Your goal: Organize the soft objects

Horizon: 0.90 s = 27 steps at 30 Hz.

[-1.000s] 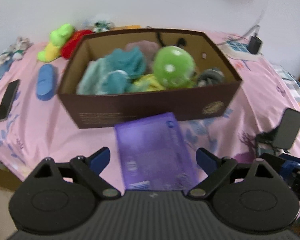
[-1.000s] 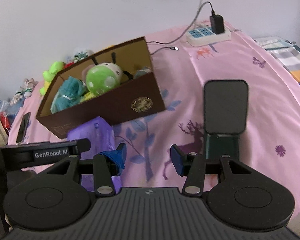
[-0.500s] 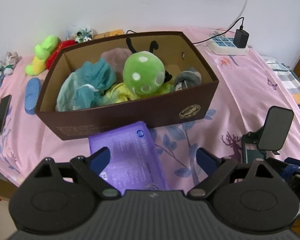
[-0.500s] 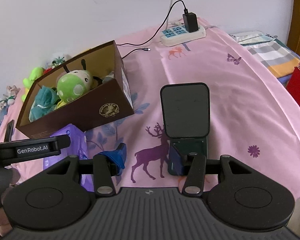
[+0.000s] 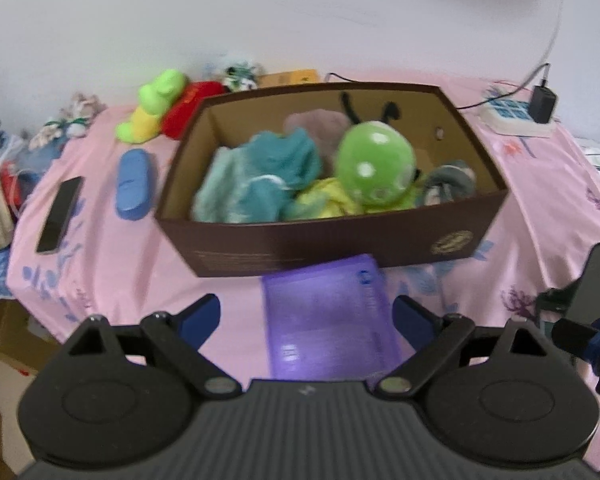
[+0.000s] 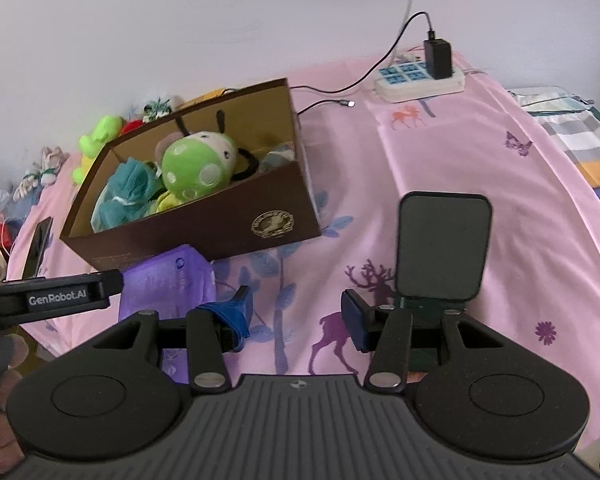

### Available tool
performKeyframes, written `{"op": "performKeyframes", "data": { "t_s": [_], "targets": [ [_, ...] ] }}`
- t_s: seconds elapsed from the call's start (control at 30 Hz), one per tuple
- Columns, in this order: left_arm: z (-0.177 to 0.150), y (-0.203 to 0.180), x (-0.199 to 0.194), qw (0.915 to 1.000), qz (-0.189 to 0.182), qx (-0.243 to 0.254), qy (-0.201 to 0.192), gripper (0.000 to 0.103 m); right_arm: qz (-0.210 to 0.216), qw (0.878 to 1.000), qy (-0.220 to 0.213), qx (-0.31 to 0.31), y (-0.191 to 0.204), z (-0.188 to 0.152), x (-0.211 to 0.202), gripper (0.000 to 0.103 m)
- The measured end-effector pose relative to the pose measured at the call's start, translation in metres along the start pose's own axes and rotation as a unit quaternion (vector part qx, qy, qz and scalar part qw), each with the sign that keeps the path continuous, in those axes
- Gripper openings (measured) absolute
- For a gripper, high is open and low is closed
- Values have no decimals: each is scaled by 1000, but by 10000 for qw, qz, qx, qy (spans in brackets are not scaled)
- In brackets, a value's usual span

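A brown cardboard box [image 5: 332,240] stands on the pink bedsheet; it also shows in the right wrist view [image 6: 204,232]. Inside lie a green spotted plush bug [image 5: 374,170], teal soft cloth toys [image 5: 260,184] and a grey item [image 5: 448,186]. A purple soft pack [image 5: 328,316] lies flat in front of the box, between my left gripper's open fingers. My left gripper [image 5: 306,316] is open and empty above the pack's near end. My right gripper [image 6: 296,312] is open and empty over the sheet, right of the pack [image 6: 168,280].
A green-yellow plush [image 5: 152,108] and a red plush [image 5: 188,108] lie behind the box at left. A blue case [image 5: 134,184] and a phone [image 5: 60,214] lie left of it. A phone stand [image 6: 440,248] sits right. A power strip [image 6: 418,80] lies far right.
The left wrist view has swung back to the left and slightly closer to the box. The right gripper has shifted back toward the box. Both grippers stay open; no object has moved.
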<state>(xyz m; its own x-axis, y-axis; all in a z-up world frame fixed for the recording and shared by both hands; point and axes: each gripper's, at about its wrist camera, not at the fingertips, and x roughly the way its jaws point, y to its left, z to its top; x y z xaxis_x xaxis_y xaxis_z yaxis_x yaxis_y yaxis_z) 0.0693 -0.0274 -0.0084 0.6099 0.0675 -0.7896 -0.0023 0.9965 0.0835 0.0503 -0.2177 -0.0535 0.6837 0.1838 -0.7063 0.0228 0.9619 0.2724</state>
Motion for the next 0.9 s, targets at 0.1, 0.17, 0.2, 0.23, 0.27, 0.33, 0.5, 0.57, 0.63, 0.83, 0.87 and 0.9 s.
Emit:
{"op": "performKeyframes", "data": {
  "t_s": [0.1, 0.17, 0.2, 0.23, 0.27, 0.33, 0.5, 0.57, 0.63, 0.83, 0.87, 0.9],
  "targets": [
    [-1, 9, -1, 9999, 118, -66, 62, 93, 39, 10000, 9, 3, 6, 5, 1, 33],
    [-2, 13, -2, 9998, 102, -115, 113, 93, 31, 10000, -14, 22, 9, 8, 0, 33],
    [-1, 15, -2, 9998, 101, -138, 127, 93, 19, 10000, -46, 24, 10, 11, -1, 33],
    [-1, 17, -2, 9997, 104, -157, 137, 93, 6, 9999, -102, 18, 12, 14, -2, 33],
    [0, 18, -1, 9997, 104, -162, 141, 93, -11, 9999, -156, 4, 13, 16, -4, 34],
    [2, 20, -2, 9997, 124, -168, 124, 93, -55, 9996, -269, -38, 16, 23, -7, 34],
    [13, 23, -7, 9996, 213, -162, -49, 93, -59, 9989, -463, -58, 20, 34, -12, 34],
    [18, 24, -9, 9995, 266, -137, -129, 93, -6, 9986, -520, -91, 23, 37, -14, 34],
    [24, 27, -11, 9991, 328, -133, -216, 93, 57, 9981, -590, -143, 26, 40, -16, 35],
    [40, 39, -15, 9976, 477, -203, -454, 93, 155, 9964, -796, -231, 38, 48, -20, 35],
    [42, 40, -16, 9974, 490, -220, -484, 93, 163, 9962, -820, -251, 40, 50, -21, 35],
    [45, 42, -17, 9972, 496, -238, -516, 93, 171, 9958, -855, -274, 42, 51, -21, 35]
  ]
}}
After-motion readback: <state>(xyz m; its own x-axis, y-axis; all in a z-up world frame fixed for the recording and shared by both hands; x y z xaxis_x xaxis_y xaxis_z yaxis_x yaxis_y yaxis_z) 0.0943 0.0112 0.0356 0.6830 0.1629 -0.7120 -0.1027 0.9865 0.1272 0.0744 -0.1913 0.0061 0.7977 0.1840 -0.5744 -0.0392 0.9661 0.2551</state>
